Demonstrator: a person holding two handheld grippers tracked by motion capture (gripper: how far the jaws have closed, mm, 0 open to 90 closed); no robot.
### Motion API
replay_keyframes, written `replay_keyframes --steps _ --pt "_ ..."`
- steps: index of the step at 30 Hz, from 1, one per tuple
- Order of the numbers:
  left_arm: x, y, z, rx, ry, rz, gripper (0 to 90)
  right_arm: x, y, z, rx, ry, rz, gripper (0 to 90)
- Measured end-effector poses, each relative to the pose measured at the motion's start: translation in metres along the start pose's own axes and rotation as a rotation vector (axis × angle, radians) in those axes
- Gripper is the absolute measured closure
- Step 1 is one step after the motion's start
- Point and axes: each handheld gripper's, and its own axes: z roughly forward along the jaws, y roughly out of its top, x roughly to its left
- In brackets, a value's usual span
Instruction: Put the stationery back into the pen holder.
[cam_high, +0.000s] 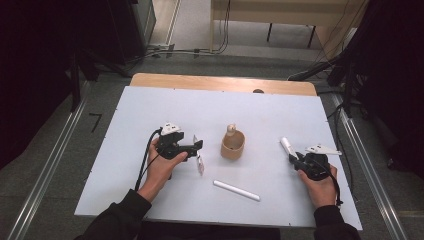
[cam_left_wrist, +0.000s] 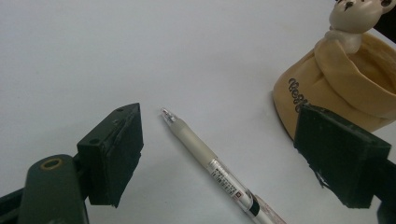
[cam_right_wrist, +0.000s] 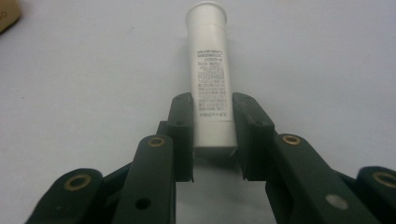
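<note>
The right tool (cam_right_wrist: 212, 135) has its two black jaws clamped on the lower end of a white tube (cam_right_wrist: 210, 79), one pad pressed to each side. The tube lies on the white counter (cam_high: 150, 110) and points away from the jaws, its flared cap at the far end and fine print along its body. In the high view this tube (cam_high: 286, 146) sits near the counter's right edge, just ahead of the right tool (cam_high: 299, 159), which the person's right hand (cam_high: 320, 187) grips from behind.

The left tool (cam_left_wrist: 219, 154) stands with its jaws wide apart, touching nothing. Between them on the counter lies a pen (cam_left_wrist: 210, 163), its clear tip pointing away and a printed label on its barrel. Just beyond the right-hand jaw stands a tan cup (cam_left_wrist: 345, 88) with a small bear figure on its rim. In the high view the cup (cam_high: 233, 145) stands mid-counter, between the two tools, with the left tool (cam_high: 197, 146) beside it.

A white stick (cam_high: 236, 190), perhaps another pen, lies nearer the person, apart from both tools
</note>
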Motion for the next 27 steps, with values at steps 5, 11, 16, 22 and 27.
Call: replay_keyframes --steps 5,11,16,22,27 --pt "0.001 0.0 -0.001 -0.002 -0.006 -0.005 16.9 -0.002 0.001 0.0 0.005 0.014 0.02 68.8" --pt "0.0 0.0 -0.001 0.0 -0.012 -0.006 16.9 -0.003 0.002 -0.002 0.013 0.036 0.028 69.0" --pt "-0.001 0.0 -0.001 0.001 -0.017 -0.008 16.9 0.0 0.003 -0.005 0.007 0.05 0.026 69.0" --pt "-0.003 0.001 -0.002 0.002 -0.029 -0.012 16.9 0.001 0.005 -0.01 -0.012 0.068 0.029 69.0" --pt "-0.005 0.002 -0.003 -0.001 -0.041 -0.013 16.9 0.01 0.007 -0.018 -0.042 0.096 0.003 69.1"
